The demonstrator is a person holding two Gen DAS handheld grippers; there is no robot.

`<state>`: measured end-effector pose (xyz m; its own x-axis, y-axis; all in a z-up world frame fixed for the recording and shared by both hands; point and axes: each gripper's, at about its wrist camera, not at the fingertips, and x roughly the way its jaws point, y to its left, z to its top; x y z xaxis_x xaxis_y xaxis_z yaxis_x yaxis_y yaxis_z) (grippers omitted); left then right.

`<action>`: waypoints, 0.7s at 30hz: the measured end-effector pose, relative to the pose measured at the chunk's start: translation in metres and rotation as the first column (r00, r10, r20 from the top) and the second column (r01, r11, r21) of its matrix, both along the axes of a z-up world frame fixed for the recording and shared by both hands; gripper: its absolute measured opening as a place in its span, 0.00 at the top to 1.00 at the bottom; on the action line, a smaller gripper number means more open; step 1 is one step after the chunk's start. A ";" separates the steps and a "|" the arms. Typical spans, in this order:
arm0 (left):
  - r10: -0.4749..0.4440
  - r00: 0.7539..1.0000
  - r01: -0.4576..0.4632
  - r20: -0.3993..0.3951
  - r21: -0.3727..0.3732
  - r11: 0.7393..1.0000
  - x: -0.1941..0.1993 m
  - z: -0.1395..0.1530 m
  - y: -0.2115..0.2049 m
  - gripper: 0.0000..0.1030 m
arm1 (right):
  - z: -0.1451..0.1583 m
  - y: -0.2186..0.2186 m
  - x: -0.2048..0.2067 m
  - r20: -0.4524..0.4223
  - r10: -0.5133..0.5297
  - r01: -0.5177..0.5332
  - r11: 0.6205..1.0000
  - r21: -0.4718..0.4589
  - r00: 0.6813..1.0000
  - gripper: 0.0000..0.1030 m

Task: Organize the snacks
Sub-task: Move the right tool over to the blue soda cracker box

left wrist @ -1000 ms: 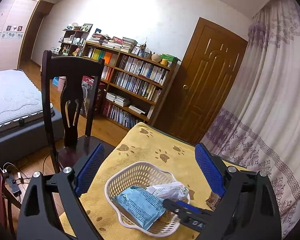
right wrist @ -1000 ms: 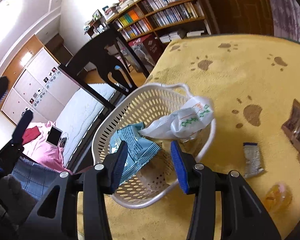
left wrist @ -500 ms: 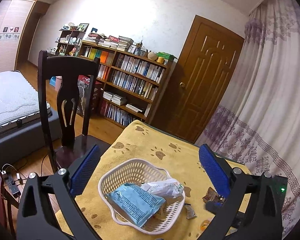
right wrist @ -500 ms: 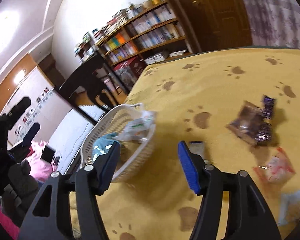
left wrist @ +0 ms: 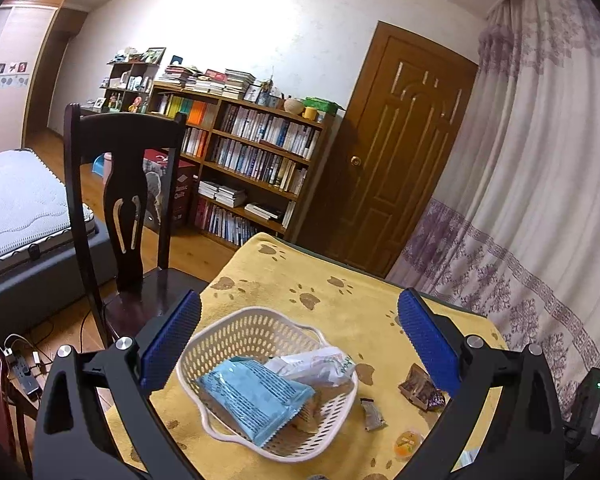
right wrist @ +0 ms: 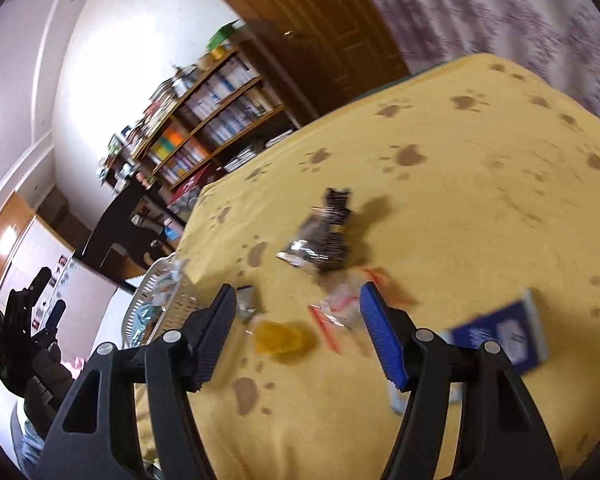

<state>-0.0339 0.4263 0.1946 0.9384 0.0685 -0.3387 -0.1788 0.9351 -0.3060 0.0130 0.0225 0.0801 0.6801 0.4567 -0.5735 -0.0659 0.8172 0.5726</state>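
Note:
A white lattice basket [left wrist: 260, 330] sits on the yellow paw-print cloth [left wrist: 340, 304] and holds a light blue snack bag [left wrist: 252, 398] and a white and green packet [left wrist: 316, 366]. My left gripper [left wrist: 300, 340] hovers open above the basket. To its right lie a dark wrapper [left wrist: 420, 388], a small grey bar [left wrist: 371, 414] and an orange jelly cup [left wrist: 408, 442]. My right gripper [right wrist: 298, 334] is open and empty over the jelly cup [right wrist: 282, 338] and a clear red-trimmed packet [right wrist: 340, 306]. The dark wrapper [right wrist: 320, 236] lies beyond, a blue box [right wrist: 500, 332] to the right, the basket [right wrist: 160, 300] to the left.
A dark wooden chair [left wrist: 120, 184] stands at the table's left side. Behind are a bookshelf [left wrist: 244, 160], a brown door [left wrist: 400, 160], a patterned curtain [left wrist: 540, 200] on the right and a bed [left wrist: 16, 208] on the left.
My right gripper has swung right, away from the basket, and now sits over the loose snacks. The left gripper has pulled back and risen a little, staying open.

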 end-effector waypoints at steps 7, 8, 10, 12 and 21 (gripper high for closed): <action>-0.047 0.999 0.047 -0.007 0.039 0.998 0.002 0.000 -0.021 0.03 | -0.020 -0.037 -0.027 -0.043 -0.060 0.059 0.998 -0.008 0.997 0.37; -0.057 0.998 0.057 -0.010 0.045 0.997 0.003 0.000 -0.025 0.03 | -0.023 -0.043 -0.031 -0.053 -0.068 0.068 0.998 -0.002 0.996 0.37; -0.073 0.997 0.074 -0.016 0.059 0.995 0.005 -0.002 -0.033 0.03 | -0.028 -0.049 -0.039 -0.068 -0.080 0.081 0.997 0.009 0.994 0.37; -0.089 0.996 0.090 -0.021 0.073 0.993 0.006 -0.002 -0.040 0.03 | -0.031 -0.052 -0.044 -0.080 -0.080 0.082 0.996 0.020 0.994 0.37; -0.131 0.991 0.134 -0.035 0.099 0.986 0.008 -0.007 -0.057 0.03 | -0.059 -0.049 -0.052 -0.172 -0.087 0.087 0.996 -0.011 0.981 0.36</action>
<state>-0.0258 0.3698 0.1880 0.9317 -0.0209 -0.3627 -0.0581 0.9769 -0.2056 -0.0393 -0.0268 0.0207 0.6084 0.3979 -0.6867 0.1048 0.8173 0.5665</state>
